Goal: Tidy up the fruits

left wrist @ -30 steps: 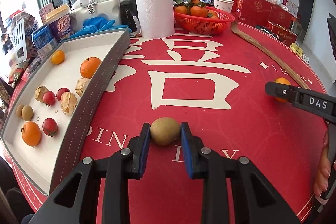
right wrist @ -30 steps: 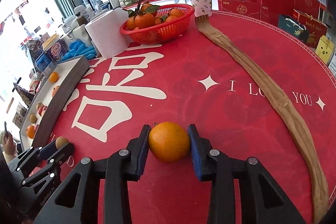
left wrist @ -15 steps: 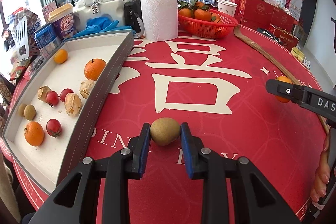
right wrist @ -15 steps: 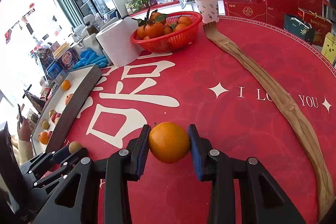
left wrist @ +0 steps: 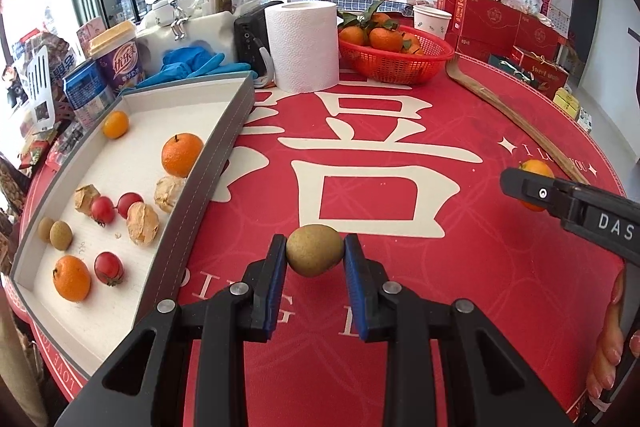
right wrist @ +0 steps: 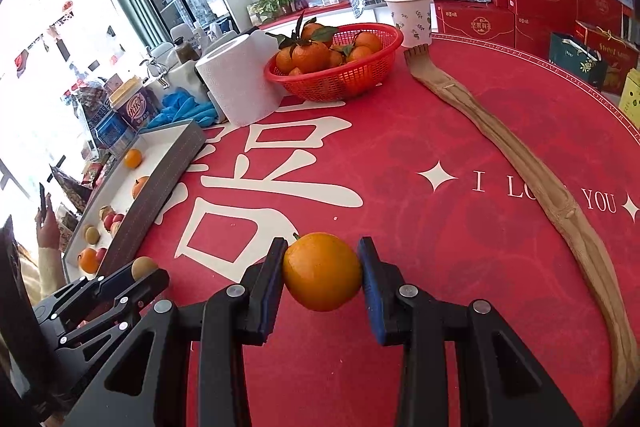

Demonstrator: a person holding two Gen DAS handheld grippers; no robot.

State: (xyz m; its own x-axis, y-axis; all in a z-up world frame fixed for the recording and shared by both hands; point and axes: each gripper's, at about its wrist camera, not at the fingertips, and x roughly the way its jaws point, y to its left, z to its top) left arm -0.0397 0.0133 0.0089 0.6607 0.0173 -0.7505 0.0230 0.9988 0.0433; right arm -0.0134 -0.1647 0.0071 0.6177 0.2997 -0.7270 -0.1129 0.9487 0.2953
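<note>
A brown kiwi is hanging pinched above the red counter; a glossy orange is hanging likewise, stem up-left.

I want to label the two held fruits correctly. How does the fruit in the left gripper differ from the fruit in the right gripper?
The small brown-green oval fruit in the left gripper is dull and matte; the round orange citrus fruit in the right gripper is bright and glossy. The brown one looks smaller and shows no stem; the orange one has a small stem nub. Both are clamped between blue pads.
</note>
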